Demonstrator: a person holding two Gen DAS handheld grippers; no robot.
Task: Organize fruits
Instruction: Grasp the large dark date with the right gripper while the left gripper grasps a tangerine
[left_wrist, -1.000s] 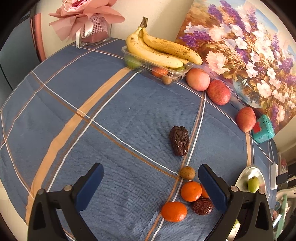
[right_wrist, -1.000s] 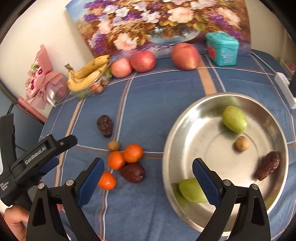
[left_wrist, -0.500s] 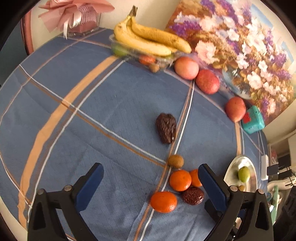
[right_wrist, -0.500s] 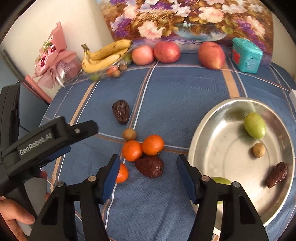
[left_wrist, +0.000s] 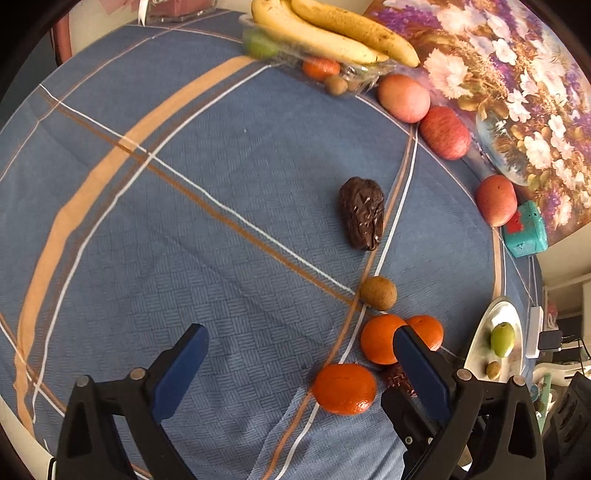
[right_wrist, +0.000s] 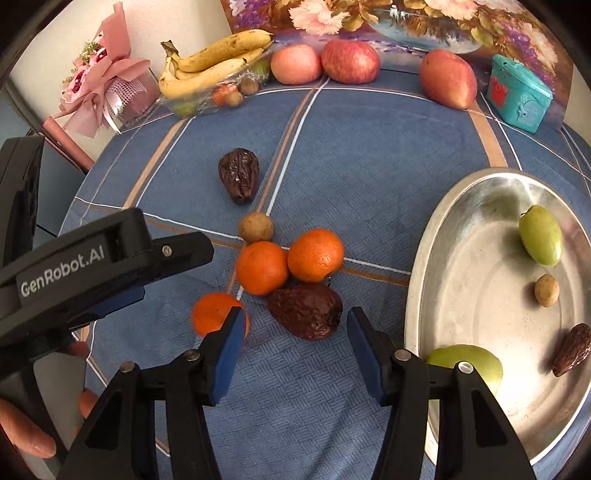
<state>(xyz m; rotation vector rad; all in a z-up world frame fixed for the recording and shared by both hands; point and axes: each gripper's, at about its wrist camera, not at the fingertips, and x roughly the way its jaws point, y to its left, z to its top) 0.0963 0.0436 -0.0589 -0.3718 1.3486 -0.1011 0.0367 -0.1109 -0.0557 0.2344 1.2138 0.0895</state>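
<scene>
Closing right hand-held gripper (right_wrist: 295, 343) around dark wrinkled date (right_wrist: 304, 311), nothing pinched yet.
Centre pads, avoid oranges (right_wrist: 262, 267); left hand-held gripper (left_wrist: 299, 369) gapes empty.

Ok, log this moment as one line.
right gripper: closing, lined up on dark wrinkled date, no contact | left gripper: open, empty | metal tray: holds some fruit

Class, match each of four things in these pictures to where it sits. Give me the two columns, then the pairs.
Things:
1. bananas
2. pale green fruit
3. teal box
4. wrinkled dark fruit

Places:
A. in the metal dish
B. on the cloth, just ahead of the right tool
C. on the clear tray at the back
D. beside the flower painting

Pairs: 1-C, 2-A, 3-D, 4-B
</scene>
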